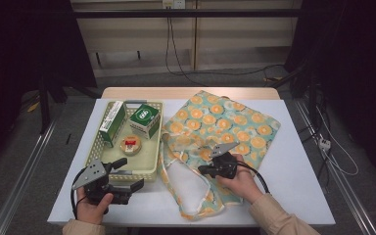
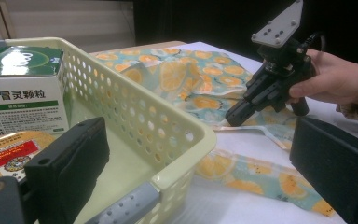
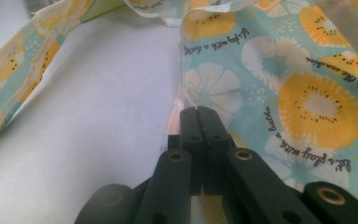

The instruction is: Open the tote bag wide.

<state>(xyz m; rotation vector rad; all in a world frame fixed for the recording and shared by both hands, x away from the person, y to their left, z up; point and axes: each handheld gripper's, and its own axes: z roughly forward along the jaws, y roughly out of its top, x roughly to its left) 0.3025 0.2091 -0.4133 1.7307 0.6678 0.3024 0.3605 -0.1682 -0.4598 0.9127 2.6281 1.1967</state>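
Right gripper pinches the rim of the fruit-print bag

A fruit-print cloth tote bag (image 1: 220,132) lies flat on the right half of the white table (image 1: 293,161), its body reaching toward the far right corner and its mouth and handle loop trailing toward the near edge. The right gripper (image 1: 201,170), held in the person's right hand (image 1: 242,183), points left at the bag's mouth near the middle of the table. In the right gripper view its jaws stand pressed together, clenched on the cloth edge of the bag (image 3: 261,79) where the printed fabric meets the bare table; the left gripper view shows the same gripper (image 2: 233,119) tipped down with its tip on the fabric.

The left gripper (image 1: 132,174) sits at the near left of the table in the left hand (image 1: 93,205), level and just short of the near rim of a pale yellow perforated basket (image 1: 149,169). Its jaws are released, standing wide apart with nothing between the pads; in its own view they straddle the basket's near corner (image 2: 186,149).

The basket occupies the far left part of the table, touching the bag's left side. Inside it are a green-and-white medicine box (image 1: 111,122) on its edge along the left wall, a second green-topped medicine box (image 1: 145,120) at the far right, and a small round tin (image 1: 130,145) in front of them
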